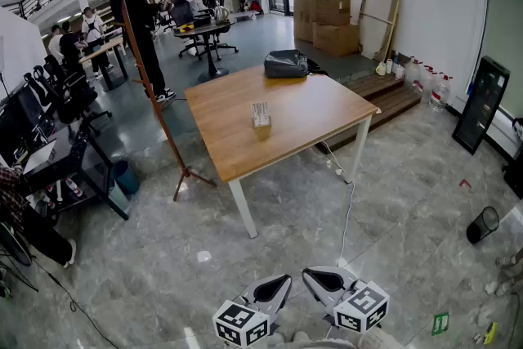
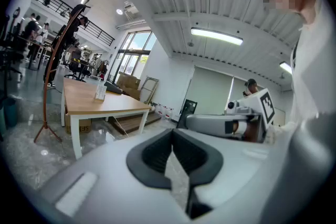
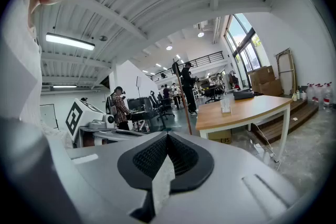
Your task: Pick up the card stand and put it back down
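The card stand, a small clear holder with a white card, stands upright near the middle of the wooden table. Both grippers are low at the near edge of the head view, well short of the table and over the floor. My left gripper is shut and holds nothing. My right gripper beside it is also shut and empty. In the left gripper view the jaws meet, with the card stand far off on the table. The right gripper view shows its jaws together and the card stand in the distance.
A black bag lies at the table's far edge. A wooden tripod pole stands left of the table. A white cable runs over the floor under the table's right corner. Cardboard boxes are behind; desks and people are far left.
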The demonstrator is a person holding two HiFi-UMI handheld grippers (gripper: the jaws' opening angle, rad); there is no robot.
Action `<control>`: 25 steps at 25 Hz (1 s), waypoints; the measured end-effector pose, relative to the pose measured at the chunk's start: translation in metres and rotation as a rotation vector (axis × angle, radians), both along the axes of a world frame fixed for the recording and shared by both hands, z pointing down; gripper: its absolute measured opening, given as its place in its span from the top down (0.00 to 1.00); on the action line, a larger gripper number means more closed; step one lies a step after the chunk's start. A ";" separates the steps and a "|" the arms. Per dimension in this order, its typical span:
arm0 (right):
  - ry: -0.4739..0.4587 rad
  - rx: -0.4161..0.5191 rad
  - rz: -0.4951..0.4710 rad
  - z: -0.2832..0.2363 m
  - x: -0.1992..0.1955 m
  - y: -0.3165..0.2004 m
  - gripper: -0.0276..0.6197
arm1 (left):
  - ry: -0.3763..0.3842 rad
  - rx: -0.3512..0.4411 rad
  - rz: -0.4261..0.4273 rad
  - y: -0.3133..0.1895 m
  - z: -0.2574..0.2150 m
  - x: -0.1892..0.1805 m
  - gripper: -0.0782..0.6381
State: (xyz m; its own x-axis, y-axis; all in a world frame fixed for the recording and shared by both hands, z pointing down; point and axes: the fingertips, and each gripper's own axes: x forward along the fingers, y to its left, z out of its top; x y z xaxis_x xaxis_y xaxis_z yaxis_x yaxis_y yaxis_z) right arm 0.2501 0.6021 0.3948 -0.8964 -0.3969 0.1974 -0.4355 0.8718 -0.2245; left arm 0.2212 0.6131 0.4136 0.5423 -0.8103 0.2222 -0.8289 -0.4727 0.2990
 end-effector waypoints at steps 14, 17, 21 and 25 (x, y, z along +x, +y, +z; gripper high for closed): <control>0.025 -0.030 0.015 0.024 -0.002 -0.069 0.96 | 0.005 -0.030 -0.037 -0.070 0.021 -0.021 0.88; 0.017 -0.017 0.026 0.023 -0.023 -0.102 0.96 | 0.002 -0.028 -0.032 -0.102 0.023 -0.040 0.88; 0.023 0.003 0.035 0.015 -0.055 -0.156 0.96 | -0.005 -0.013 -0.003 -0.157 0.015 -0.070 0.88; 0.014 0.022 0.066 0.000 -0.092 -0.216 0.96 | -0.019 0.034 0.032 -0.221 -0.009 -0.108 0.88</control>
